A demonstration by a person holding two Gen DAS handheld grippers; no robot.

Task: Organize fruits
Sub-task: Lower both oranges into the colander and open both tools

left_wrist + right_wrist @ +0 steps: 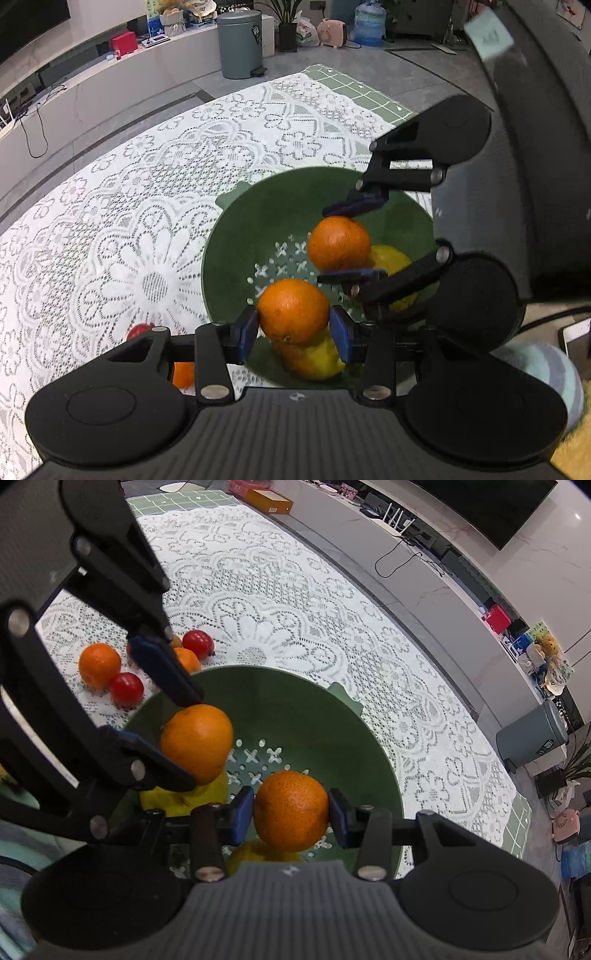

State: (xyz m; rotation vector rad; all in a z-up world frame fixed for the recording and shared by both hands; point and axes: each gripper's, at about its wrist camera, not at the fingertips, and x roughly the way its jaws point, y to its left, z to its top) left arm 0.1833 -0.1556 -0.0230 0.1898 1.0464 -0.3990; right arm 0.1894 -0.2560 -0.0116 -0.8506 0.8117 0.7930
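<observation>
A green perforated bowl [258, 229] [325, 716] stands on the lace tablecloth. My left gripper [293, 330] is shut on an orange [293, 310] held over the bowl's near side. My right gripper [291, 814] is shut on another orange [291, 810], also over the bowl; in the left wrist view it [347, 243] comes in from the right with that orange [339, 243]. The left gripper [177, 731] and its orange [197, 740] show in the right wrist view. Lemons [317, 360] [393, 264] [184, 797] lie in the bowl.
On the cloth beyond the bowl lie an orange [99, 664], another orange [186, 660] and red fruits [126, 689] [198, 643]. A red fruit [138, 329] and an orange [183, 374] peek out beside my left gripper. A grey bin [240, 44] stands on the floor.
</observation>
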